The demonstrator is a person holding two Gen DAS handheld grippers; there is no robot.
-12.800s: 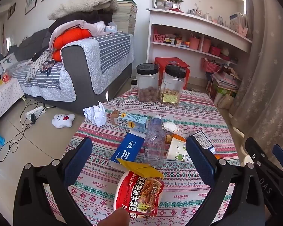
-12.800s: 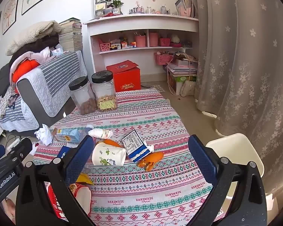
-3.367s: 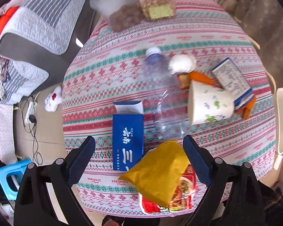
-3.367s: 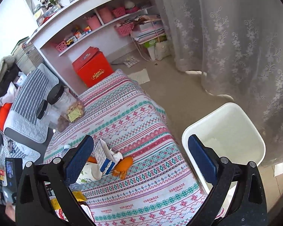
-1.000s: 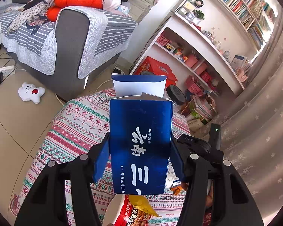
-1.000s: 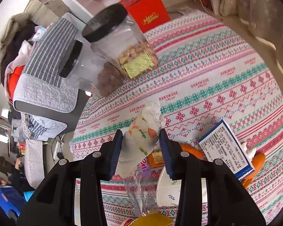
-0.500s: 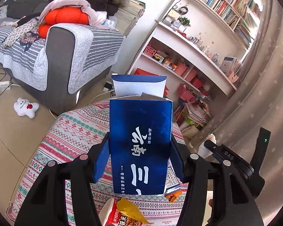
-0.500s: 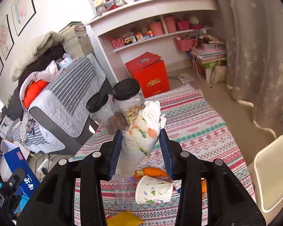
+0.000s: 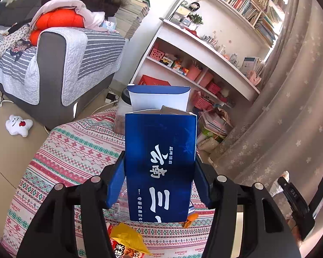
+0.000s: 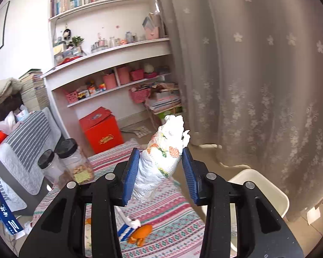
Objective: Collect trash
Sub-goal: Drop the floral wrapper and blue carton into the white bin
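Left gripper (image 9: 160, 185) clamped glossy blue rectangular carton (image 9: 160, 161), flap open. Right gripper (image 10: 160, 172) pinched crumpled white floral-printed paper wad (image 10: 161, 157) above striped woven tablecloth (image 10: 170, 221).

Navy box (image 9: 160, 167); white floral-print wrapper (image 10: 161, 159); striped tablecloth (image 9: 75, 150).

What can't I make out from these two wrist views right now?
- Left wrist: the blue carton held in the left gripper hides the middle of the table.
- Left wrist: the red snack packet is cut off by the bottom edge.
- Right wrist: the right gripper, shut on the crumpled tissue, hides much of the white bin; its contents don't show.
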